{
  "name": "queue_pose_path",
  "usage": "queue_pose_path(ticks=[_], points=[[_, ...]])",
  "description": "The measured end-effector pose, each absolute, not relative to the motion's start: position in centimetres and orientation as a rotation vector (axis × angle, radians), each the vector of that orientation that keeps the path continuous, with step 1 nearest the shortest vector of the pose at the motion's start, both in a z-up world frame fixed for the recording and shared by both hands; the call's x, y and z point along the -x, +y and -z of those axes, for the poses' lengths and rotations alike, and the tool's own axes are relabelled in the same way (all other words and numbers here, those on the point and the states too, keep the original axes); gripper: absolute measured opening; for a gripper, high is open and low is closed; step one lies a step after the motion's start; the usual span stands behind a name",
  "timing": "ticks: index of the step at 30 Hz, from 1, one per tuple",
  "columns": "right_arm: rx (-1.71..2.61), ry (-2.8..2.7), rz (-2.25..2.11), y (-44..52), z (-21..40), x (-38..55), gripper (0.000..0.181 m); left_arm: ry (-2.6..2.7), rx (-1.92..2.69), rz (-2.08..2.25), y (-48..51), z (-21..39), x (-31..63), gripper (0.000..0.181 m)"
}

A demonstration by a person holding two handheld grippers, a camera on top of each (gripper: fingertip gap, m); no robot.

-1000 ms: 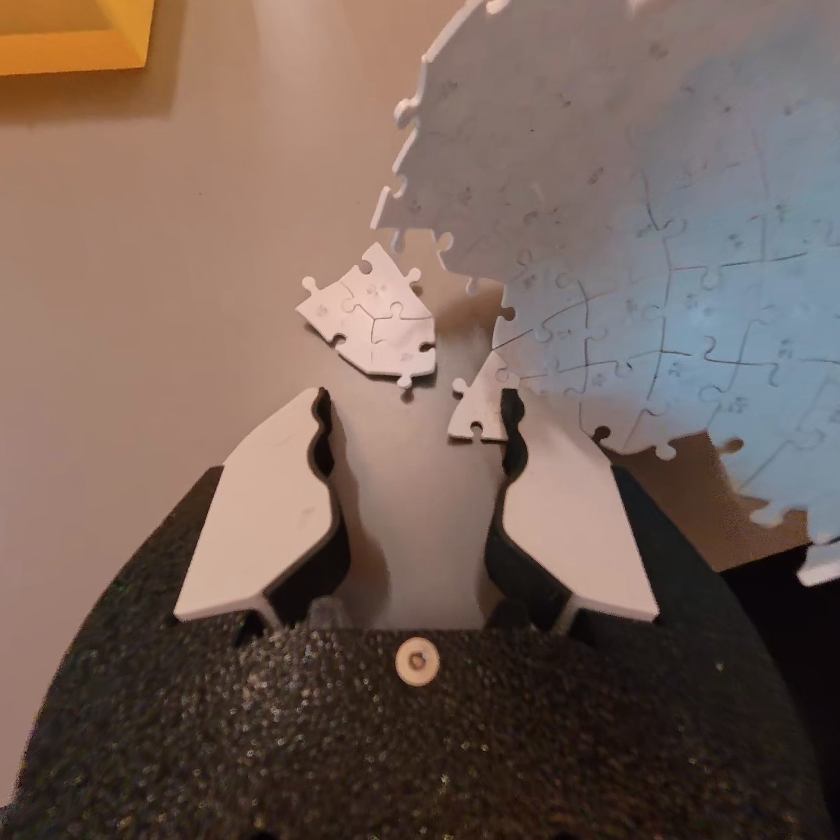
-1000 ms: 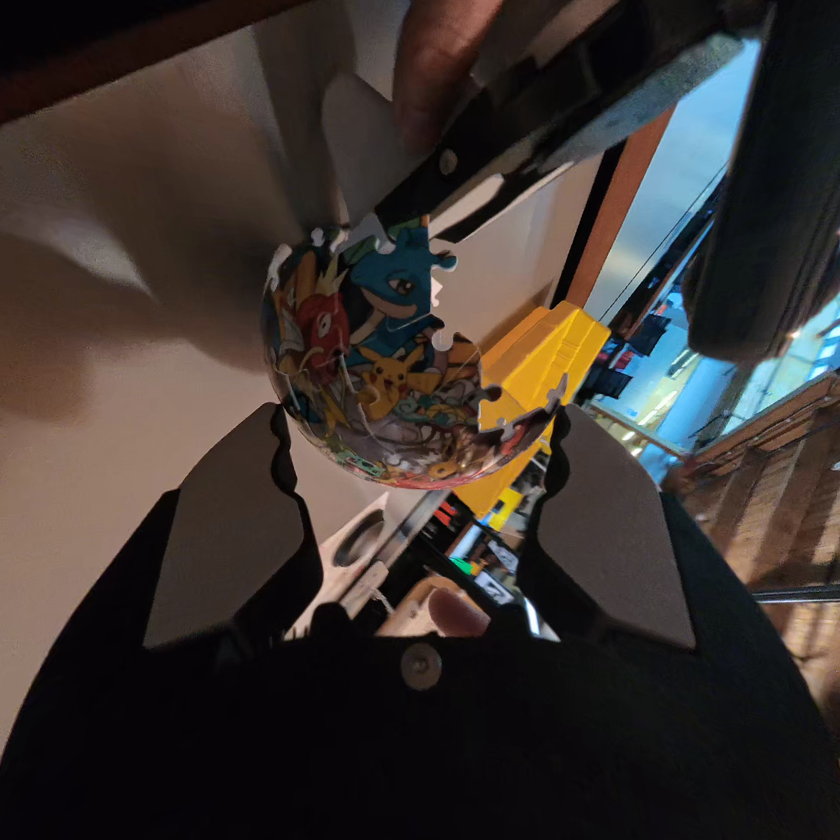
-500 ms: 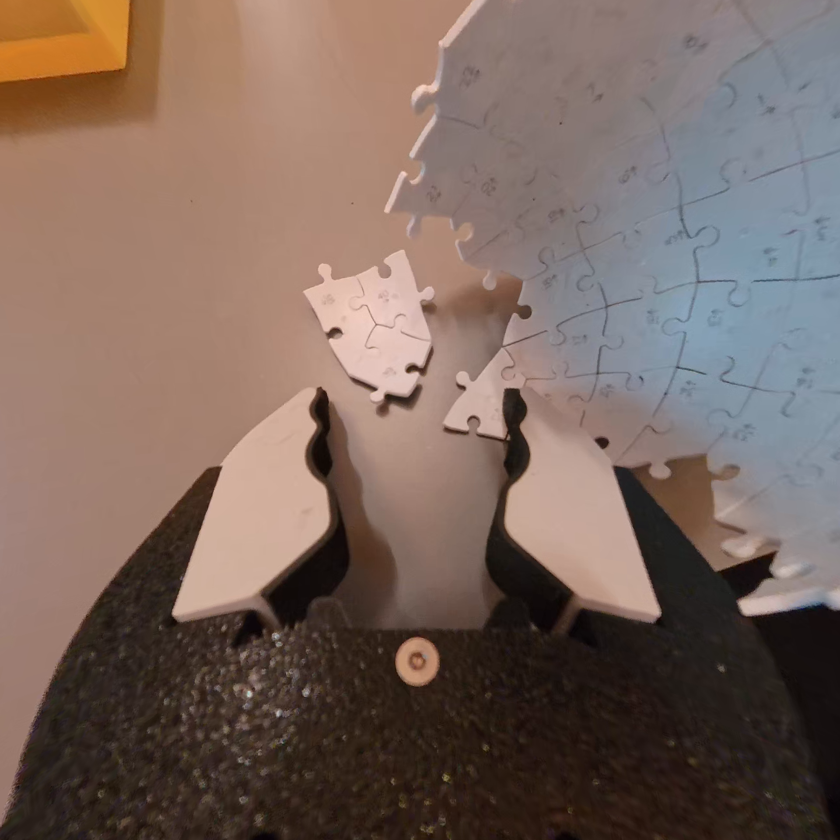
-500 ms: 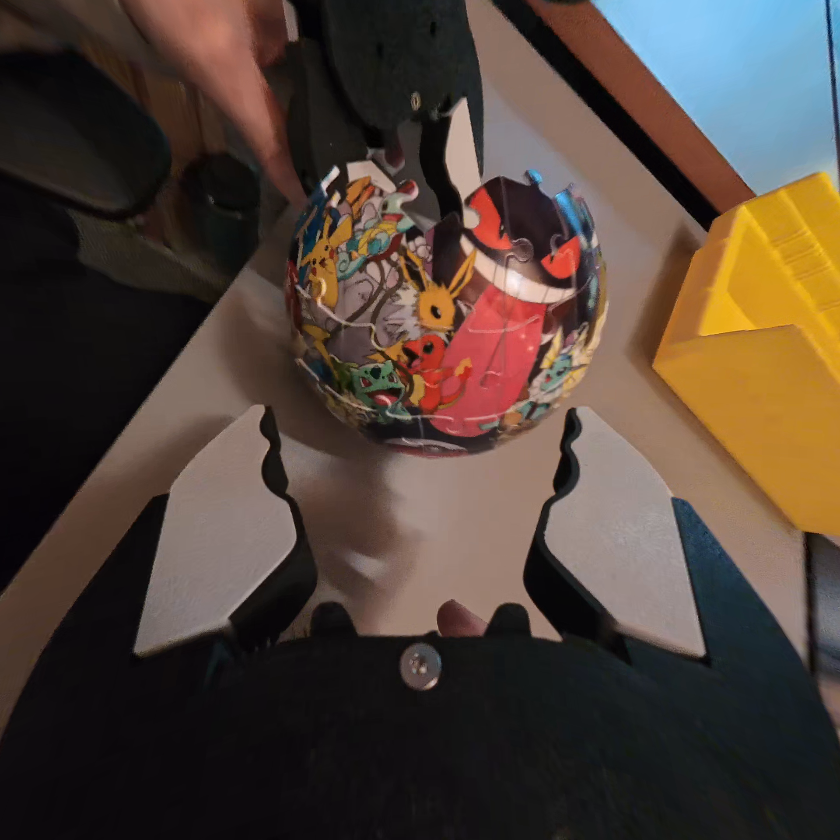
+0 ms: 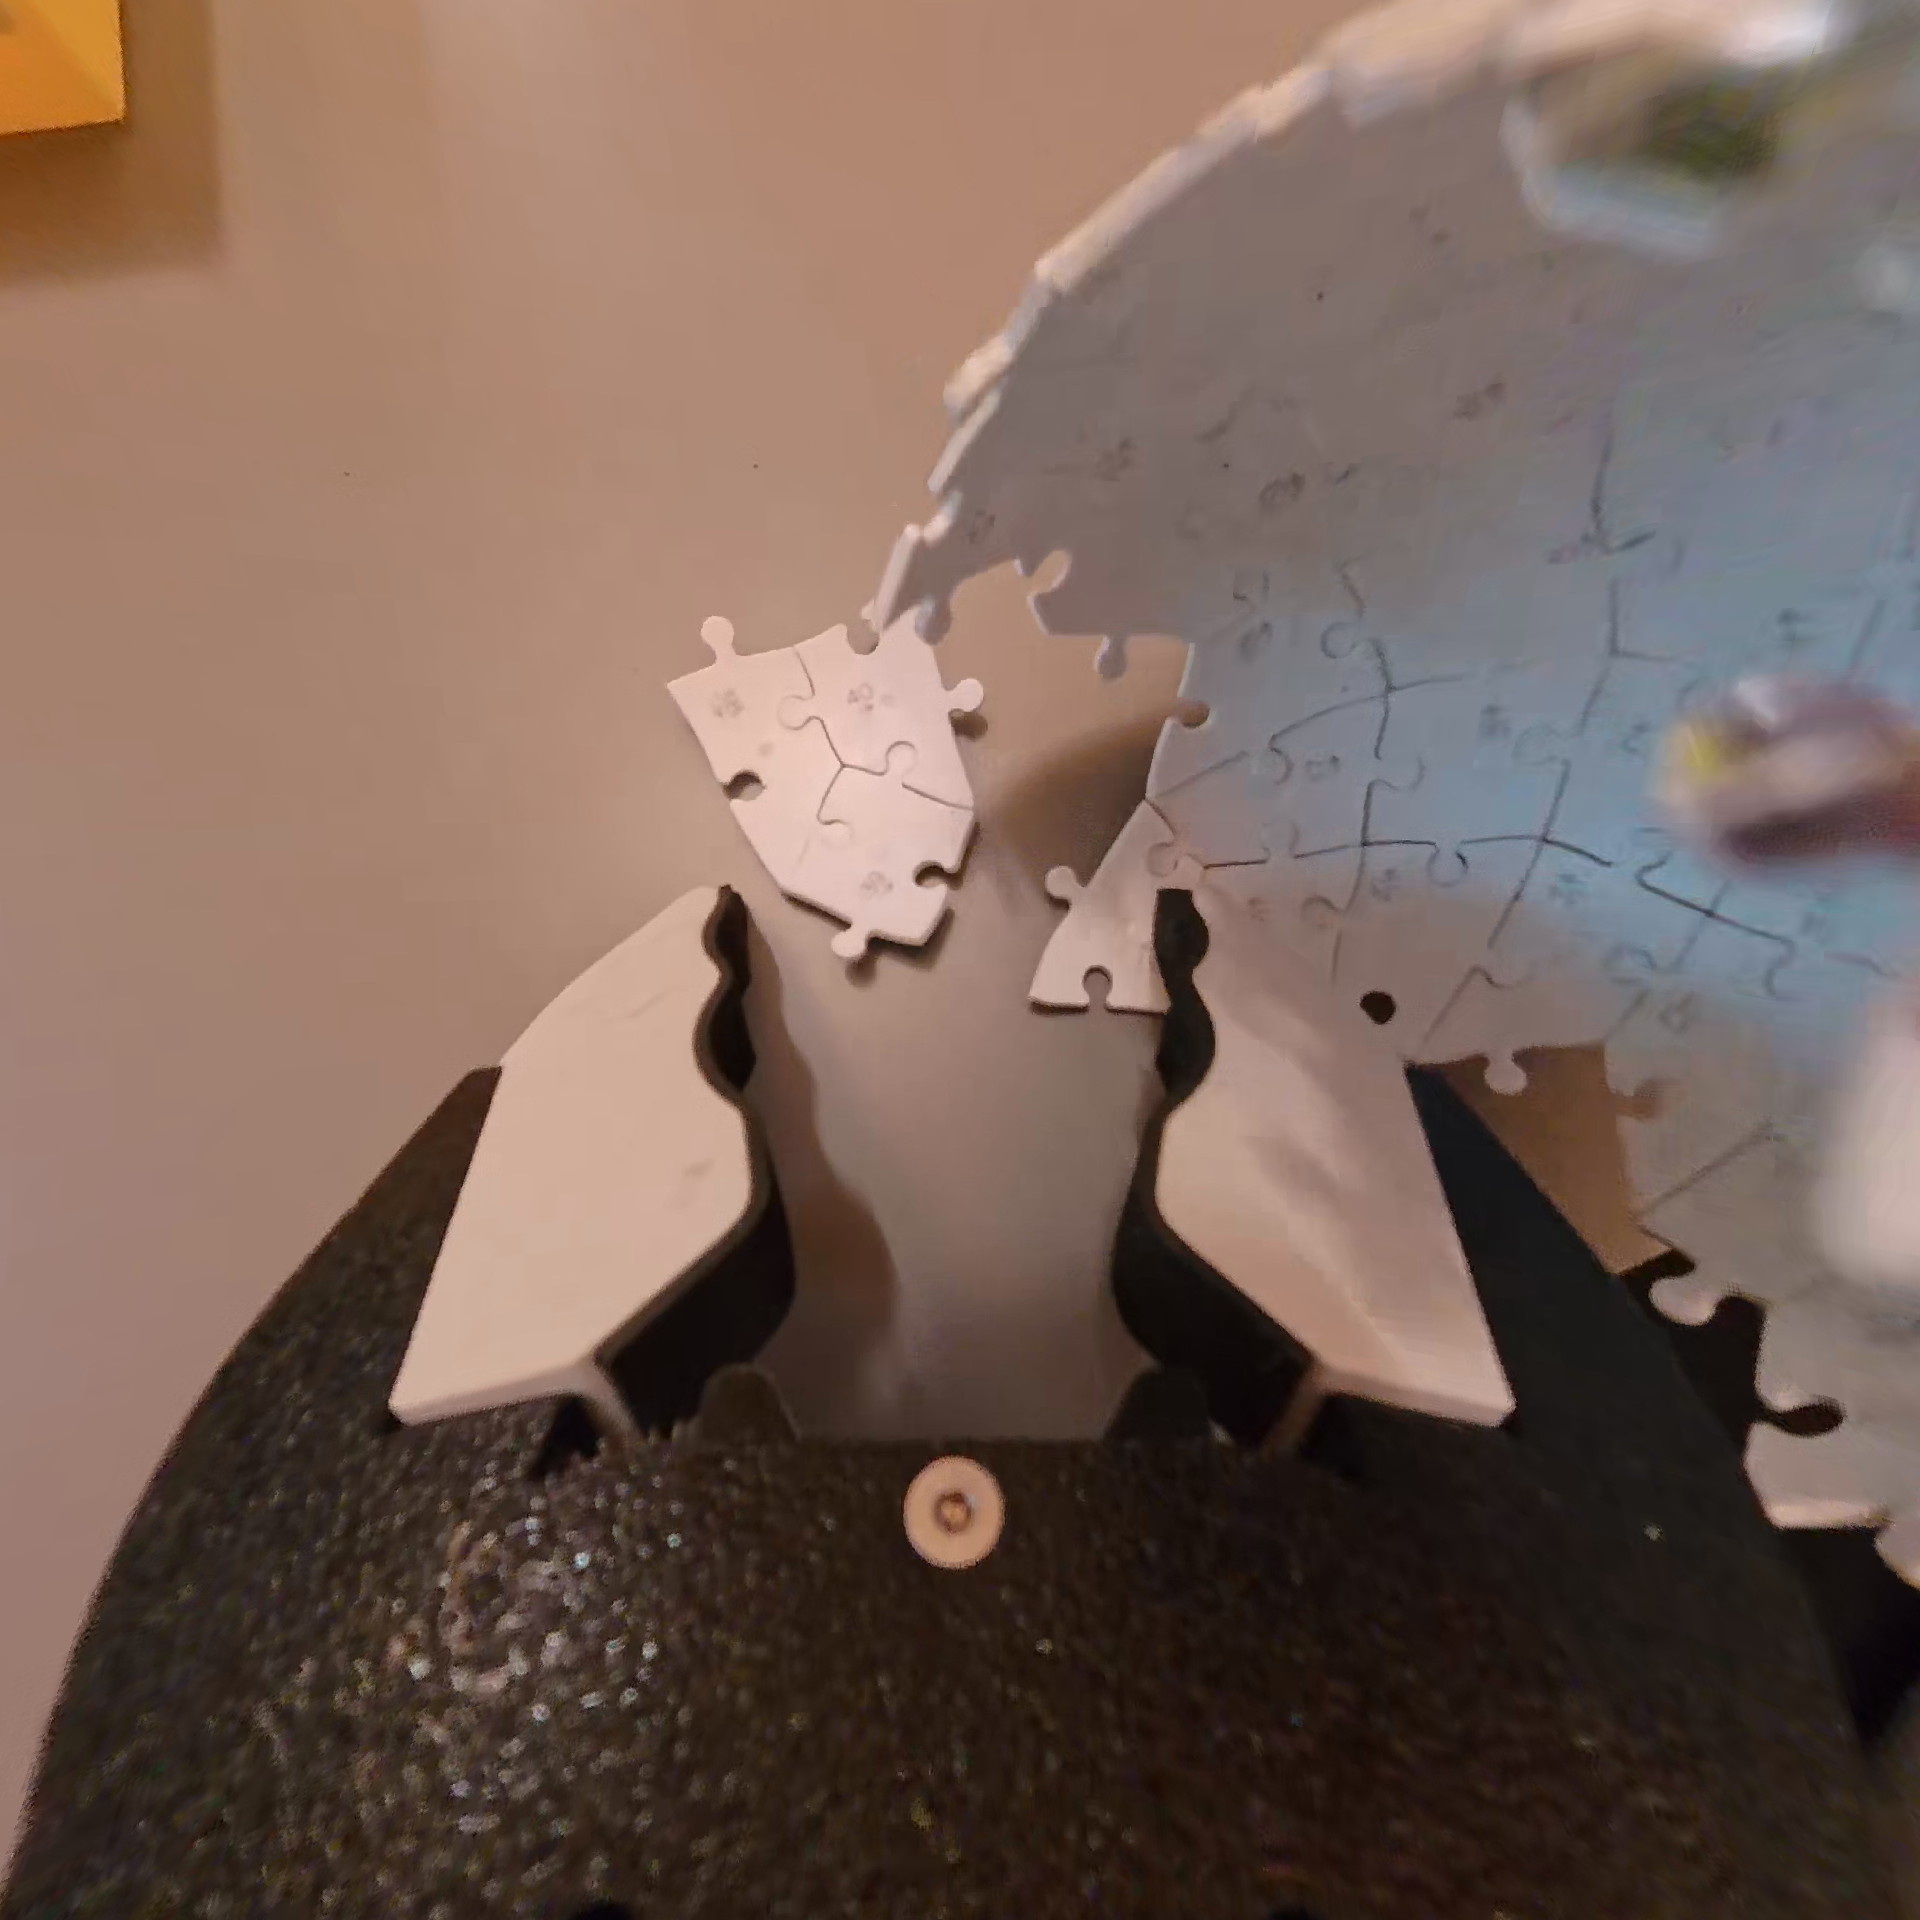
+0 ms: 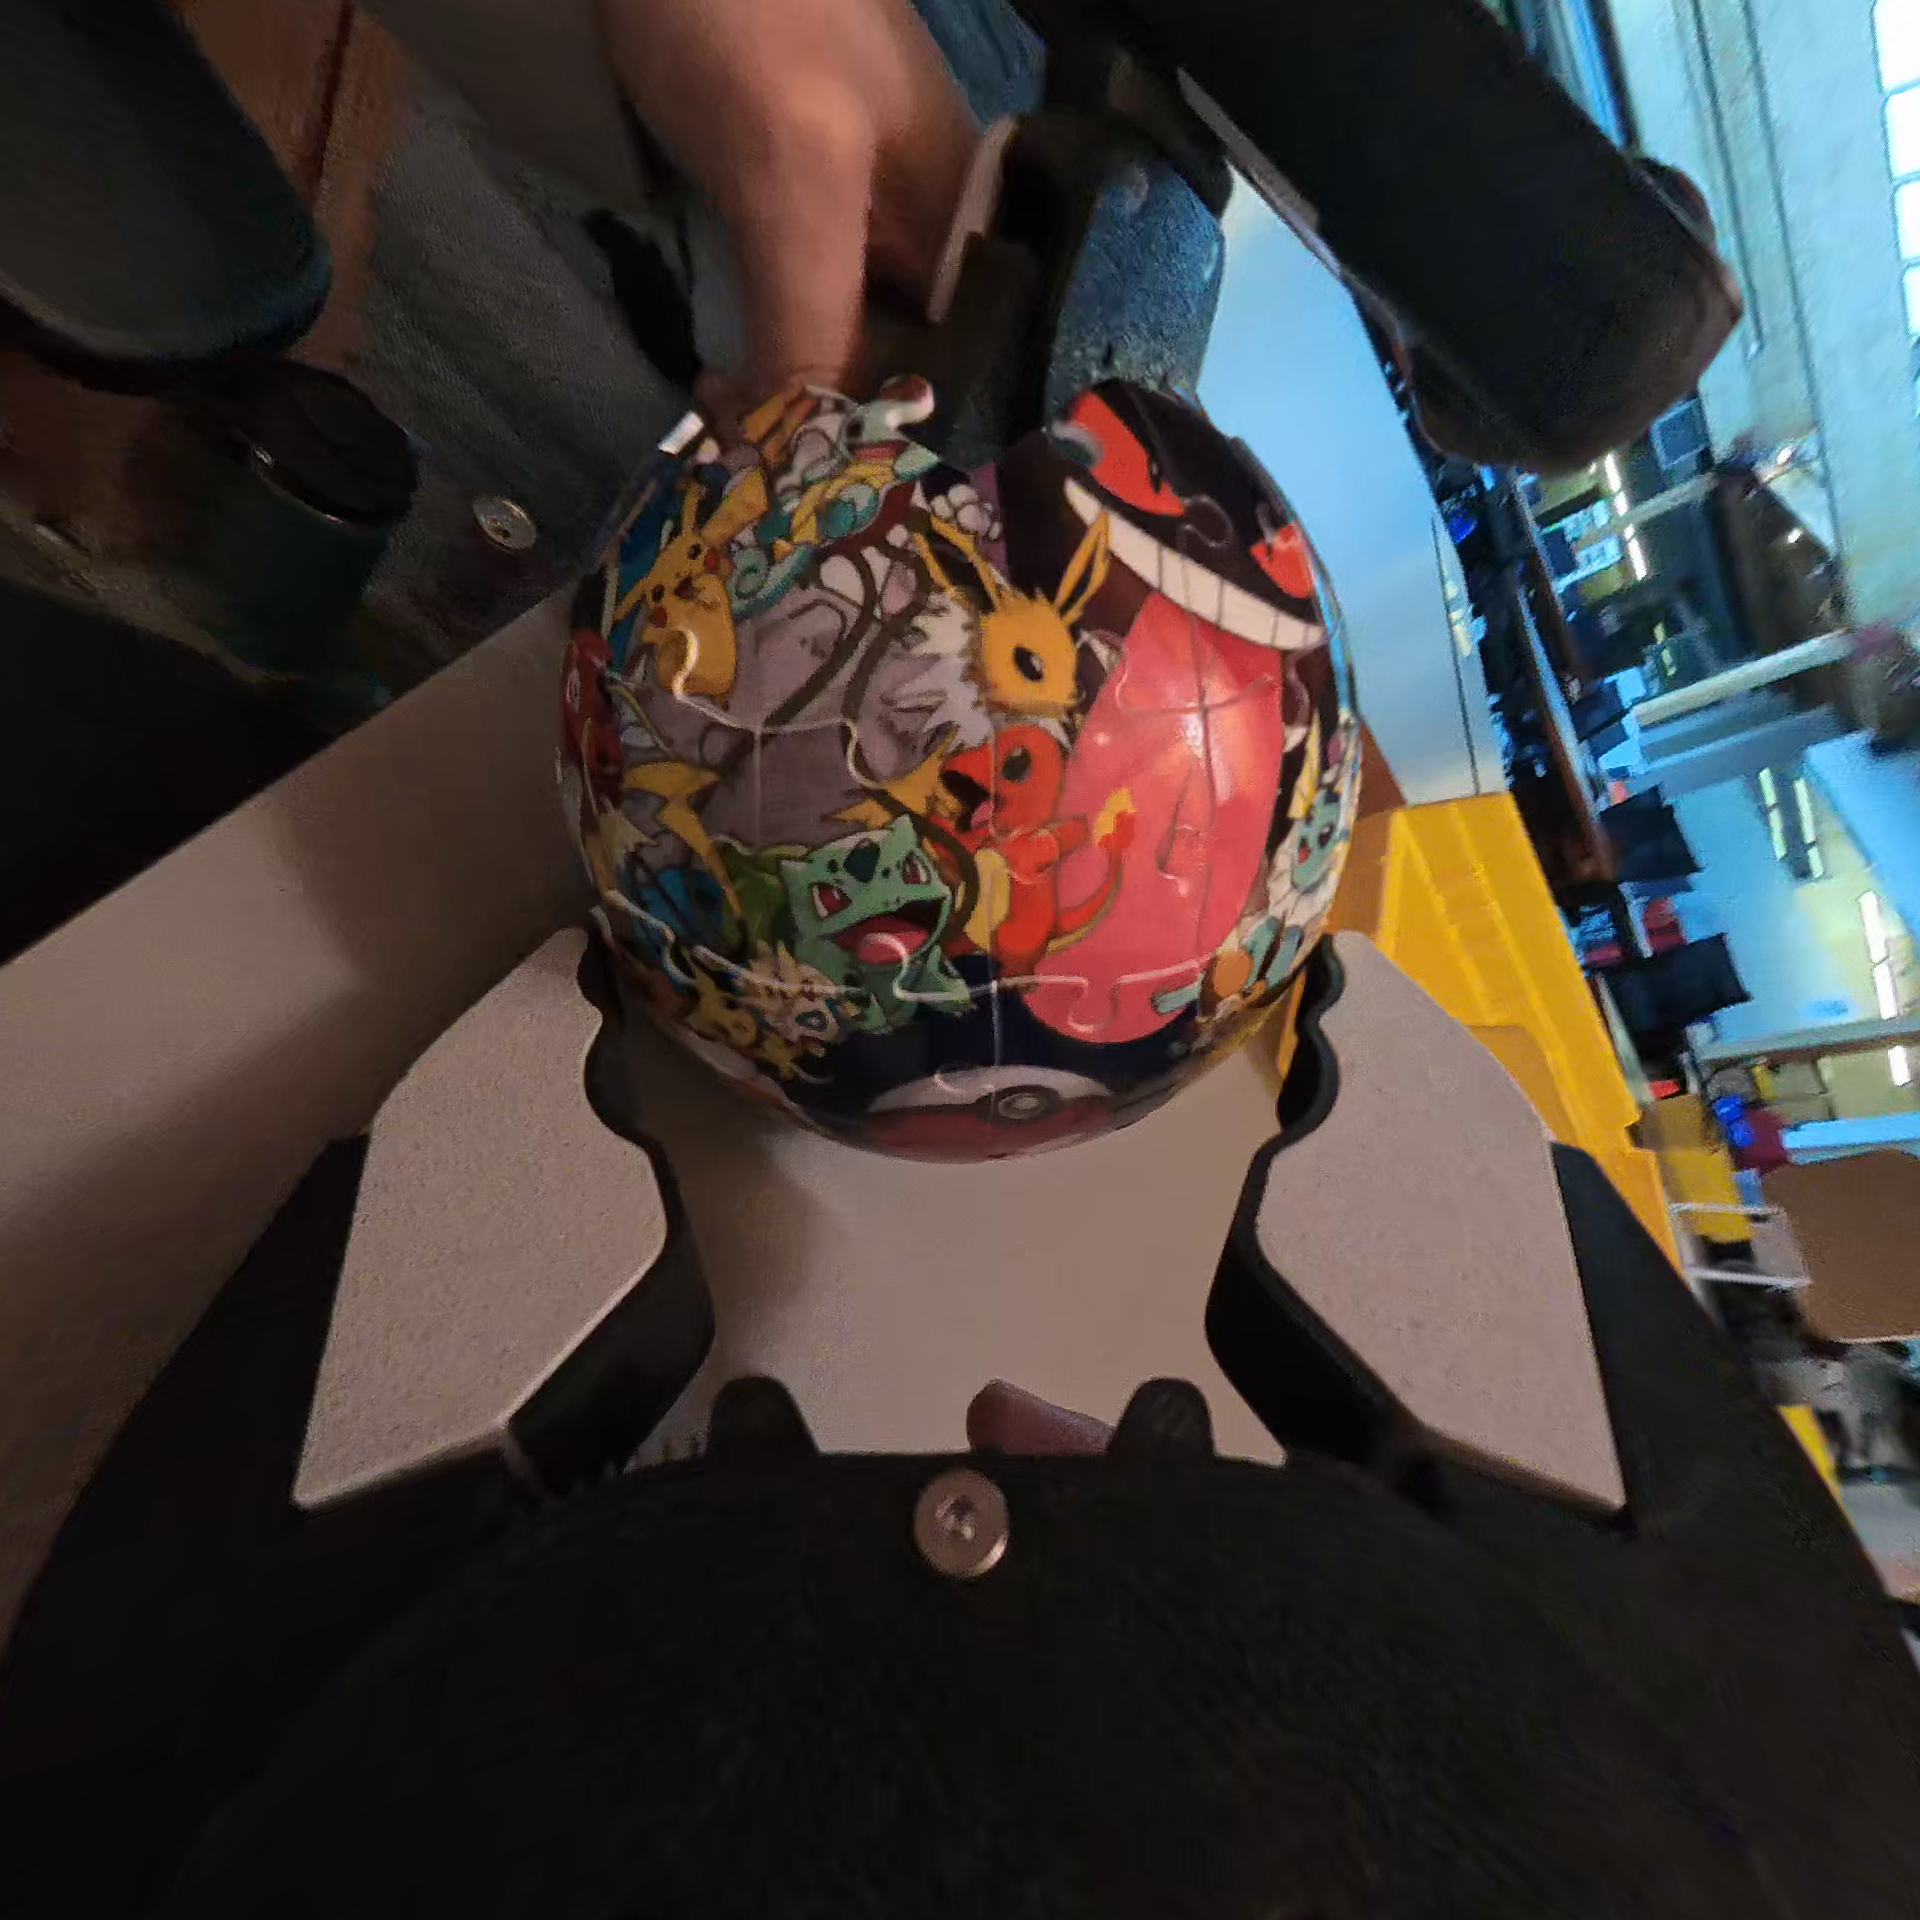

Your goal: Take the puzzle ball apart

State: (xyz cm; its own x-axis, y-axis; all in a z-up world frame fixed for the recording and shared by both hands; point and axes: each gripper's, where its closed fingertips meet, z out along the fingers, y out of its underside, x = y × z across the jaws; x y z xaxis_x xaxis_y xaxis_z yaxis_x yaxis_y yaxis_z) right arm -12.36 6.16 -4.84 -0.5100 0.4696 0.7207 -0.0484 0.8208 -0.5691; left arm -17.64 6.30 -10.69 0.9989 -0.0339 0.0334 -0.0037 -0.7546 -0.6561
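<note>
White-backed puzzle ball [image 5: 1507, 727], partly opened, held above desk [image 5: 416, 520]. Right gripper [image 6: 961, 966] fingers spread, cradling ball's lower sides. Left gripper [image 5: 945, 935] fingers parted, empty, ball's broken rim just right. Loose pieces [image 5: 842, 790] ahead.

Both wrist cameras sit close, facing the puzzle ball [image 6: 956, 769] from opposite sides.

Small embossed numbers stood on the white inner faces of the puzzle ball [image 5: 1455, 727] pieces and on the loose cluster of joined pieces [image 5: 842, 790] lying on the table [image 5: 416, 623]; most were too blurred to read. The ball's outer face carried cartoon art, no legible text.
</note>
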Motion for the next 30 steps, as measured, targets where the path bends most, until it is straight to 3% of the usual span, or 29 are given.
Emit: queue_pose_path(ticks=[30], points=[[0.270, -1.932, -0.442, 6.3, 4.7, 12.0, 0.111, -0.106, 2.427, 0.178, 4.1, 10.0, 18.7, 0.074]])
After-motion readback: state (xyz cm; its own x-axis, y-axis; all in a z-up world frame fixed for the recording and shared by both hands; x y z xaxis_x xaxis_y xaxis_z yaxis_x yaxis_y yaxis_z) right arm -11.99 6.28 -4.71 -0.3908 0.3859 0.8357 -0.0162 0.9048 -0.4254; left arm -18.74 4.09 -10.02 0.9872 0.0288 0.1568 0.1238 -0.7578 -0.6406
